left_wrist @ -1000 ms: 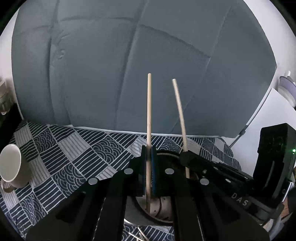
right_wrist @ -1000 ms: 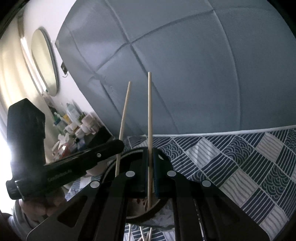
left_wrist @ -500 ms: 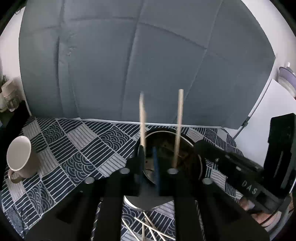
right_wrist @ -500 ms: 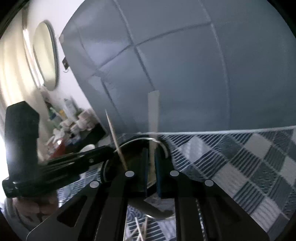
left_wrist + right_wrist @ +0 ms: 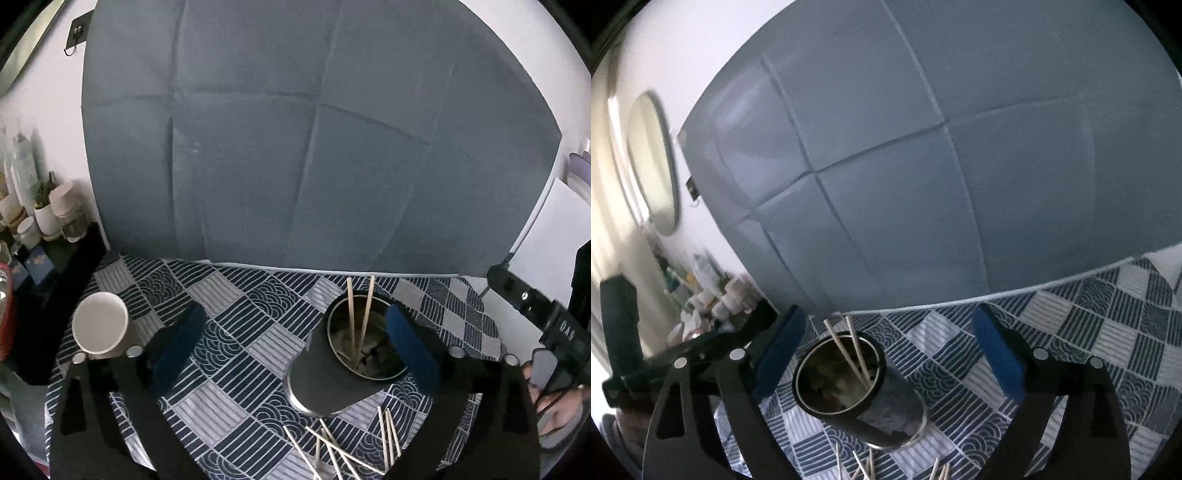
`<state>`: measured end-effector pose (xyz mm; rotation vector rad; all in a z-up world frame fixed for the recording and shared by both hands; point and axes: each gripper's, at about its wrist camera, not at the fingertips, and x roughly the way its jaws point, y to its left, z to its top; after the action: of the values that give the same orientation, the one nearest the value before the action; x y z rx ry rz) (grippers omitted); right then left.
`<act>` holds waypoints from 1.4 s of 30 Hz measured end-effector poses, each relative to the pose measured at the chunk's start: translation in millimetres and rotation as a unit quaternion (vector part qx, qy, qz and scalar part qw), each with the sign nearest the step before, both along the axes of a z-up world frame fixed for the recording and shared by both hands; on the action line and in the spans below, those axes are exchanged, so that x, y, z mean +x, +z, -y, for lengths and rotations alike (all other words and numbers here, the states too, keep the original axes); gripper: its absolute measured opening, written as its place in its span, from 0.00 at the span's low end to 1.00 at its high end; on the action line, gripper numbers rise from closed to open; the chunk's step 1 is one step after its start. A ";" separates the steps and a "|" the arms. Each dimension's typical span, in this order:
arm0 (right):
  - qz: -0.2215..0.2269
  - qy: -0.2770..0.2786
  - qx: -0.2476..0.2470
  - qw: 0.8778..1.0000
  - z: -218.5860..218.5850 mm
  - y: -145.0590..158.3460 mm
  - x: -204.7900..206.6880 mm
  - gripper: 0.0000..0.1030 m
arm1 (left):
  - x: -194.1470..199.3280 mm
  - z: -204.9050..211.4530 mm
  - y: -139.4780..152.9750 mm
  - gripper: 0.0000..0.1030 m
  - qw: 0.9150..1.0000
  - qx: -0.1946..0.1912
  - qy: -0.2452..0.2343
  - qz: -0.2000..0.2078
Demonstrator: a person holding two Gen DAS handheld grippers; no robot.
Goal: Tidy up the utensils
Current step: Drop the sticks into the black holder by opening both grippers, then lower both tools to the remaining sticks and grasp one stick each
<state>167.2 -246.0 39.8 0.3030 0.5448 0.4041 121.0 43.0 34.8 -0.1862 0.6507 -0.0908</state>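
Both the left gripper [image 5: 295, 339] and the right gripper [image 5: 890, 350] hover with fingers spread wide and empty. Two chopsticks [image 5: 358, 317] stand in the dark holder [image 5: 340, 380]; more loose chopsticks [image 5: 347, 446] lie on the cloth just before it. These look light, stiff and thin, so pinching near mid-length probably suits best.

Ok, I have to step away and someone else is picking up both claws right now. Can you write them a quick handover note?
Left claw: open, holding nothing, above the cloth.
Right claw: open, holding nothing, just above the cup.
Metal cup: upright on the patterned tablecloth, with two chopsticks standing inside, leaning on its rim.
Loose chopsticks: a crossed pile on the cloth at the cup's near side.
White mug: far left, untouched.
Done: two sticks in the cup.
Left: pick up the pile and drop it in the cup.
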 end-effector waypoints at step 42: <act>-0.227 0.014 -0.162 0.960 9.3 -182.5 -76.0 0.86 | -33.5 28.7 -188.2 0.94 0.963 0.029 -0.003 -0.267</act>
<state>91.2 -255.3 -142.7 0.0682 1.0535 0.2637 87.5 14.3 -153.4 -0.1527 1.1917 -0.0263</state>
